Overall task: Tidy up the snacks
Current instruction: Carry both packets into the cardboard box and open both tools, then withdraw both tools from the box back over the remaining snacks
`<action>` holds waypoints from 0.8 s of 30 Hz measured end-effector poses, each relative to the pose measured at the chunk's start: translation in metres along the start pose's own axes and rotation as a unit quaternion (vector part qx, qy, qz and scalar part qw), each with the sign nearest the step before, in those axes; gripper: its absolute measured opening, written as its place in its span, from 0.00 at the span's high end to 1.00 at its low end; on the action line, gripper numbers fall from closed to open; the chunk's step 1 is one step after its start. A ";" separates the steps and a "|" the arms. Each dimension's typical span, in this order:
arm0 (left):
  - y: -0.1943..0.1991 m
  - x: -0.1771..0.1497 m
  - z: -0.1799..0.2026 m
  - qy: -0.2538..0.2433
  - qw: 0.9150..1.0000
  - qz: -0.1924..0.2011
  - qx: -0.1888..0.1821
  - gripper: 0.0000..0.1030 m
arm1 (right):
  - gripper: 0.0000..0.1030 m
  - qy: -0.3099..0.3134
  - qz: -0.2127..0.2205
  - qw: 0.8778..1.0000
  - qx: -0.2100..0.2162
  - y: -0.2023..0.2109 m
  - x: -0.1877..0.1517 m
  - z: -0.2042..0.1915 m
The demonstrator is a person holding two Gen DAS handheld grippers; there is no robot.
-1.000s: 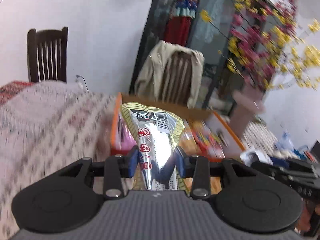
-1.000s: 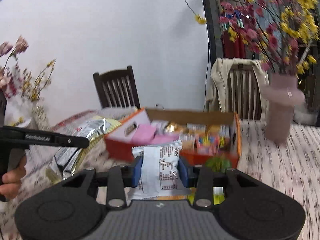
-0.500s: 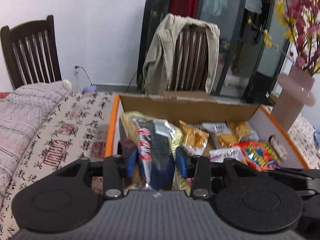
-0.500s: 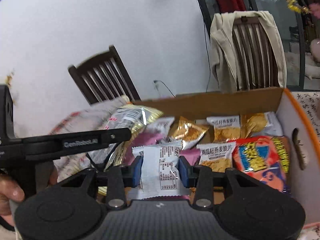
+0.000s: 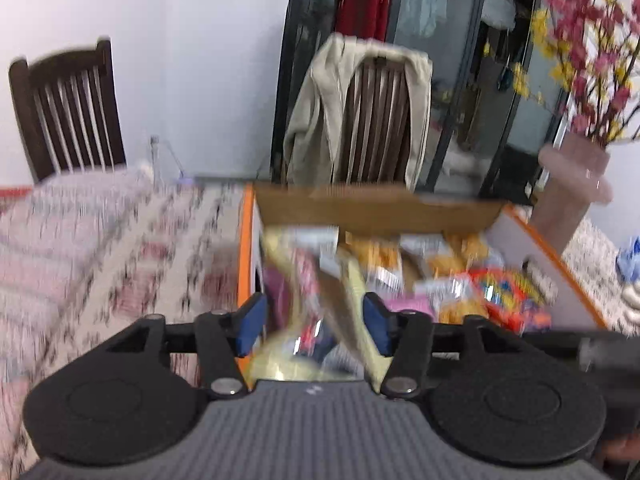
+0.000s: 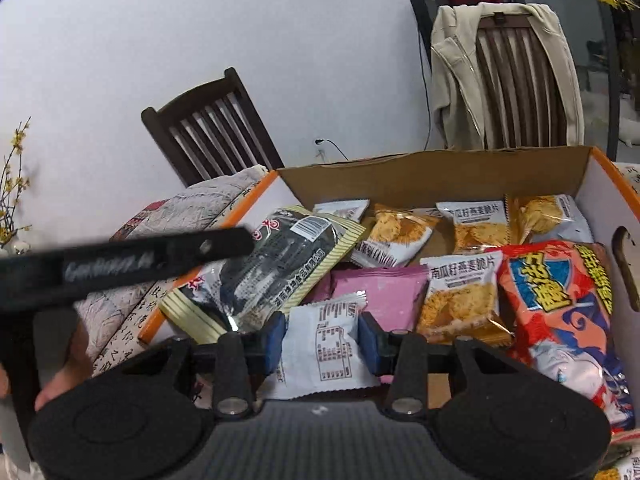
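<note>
Both grippers have moved up close to the cardboard box [image 5: 376, 204] since a second ago. Left of the box, only the right view shows a hand [image 6: 64, 364] holding the left tool. At the box's left side, the left gripper [image 5: 314, 316] has its jaws spread wider than before. The long silver bag [image 5: 308, 336] sits loose between them, not pinched. That view is blurry. The right view shows the bag lying slanted across the box's left rim. Over the box's near edge, the right gripper [image 6: 322, 340] pinches a small white packet [image 6: 332, 356].
</note>
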State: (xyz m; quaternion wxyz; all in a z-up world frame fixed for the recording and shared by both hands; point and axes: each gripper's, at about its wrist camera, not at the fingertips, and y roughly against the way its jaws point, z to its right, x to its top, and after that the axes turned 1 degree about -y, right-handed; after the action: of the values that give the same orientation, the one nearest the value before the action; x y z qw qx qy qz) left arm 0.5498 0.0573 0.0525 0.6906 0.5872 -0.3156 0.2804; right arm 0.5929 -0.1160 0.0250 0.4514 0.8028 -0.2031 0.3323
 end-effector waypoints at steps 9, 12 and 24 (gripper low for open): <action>0.003 -0.006 0.010 -0.004 1.000 -0.012 0.000 0.84 | 0.62 -0.005 0.004 1.000 -0.022 0.011 -0.004 0.010; 0.025 0.000 0.005 0.000 1.000 0.014 0.005 0.84 | 0.62 -0.012 0.008 1.000 -0.011 0.014 -0.001 0.008; 0.061 0.002 0.007 -0.008 0.999 0.028 0.015 0.76 | 0.46 -0.001 -0.031 0.999 -0.027 0.007 -0.004 -0.005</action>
State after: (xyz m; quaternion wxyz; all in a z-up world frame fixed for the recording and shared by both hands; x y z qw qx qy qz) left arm 0.5043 0.0593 0.0931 0.6713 0.5906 -0.3333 0.2990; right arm 0.5841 -0.1152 0.0275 0.4831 0.7965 -0.1877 0.3114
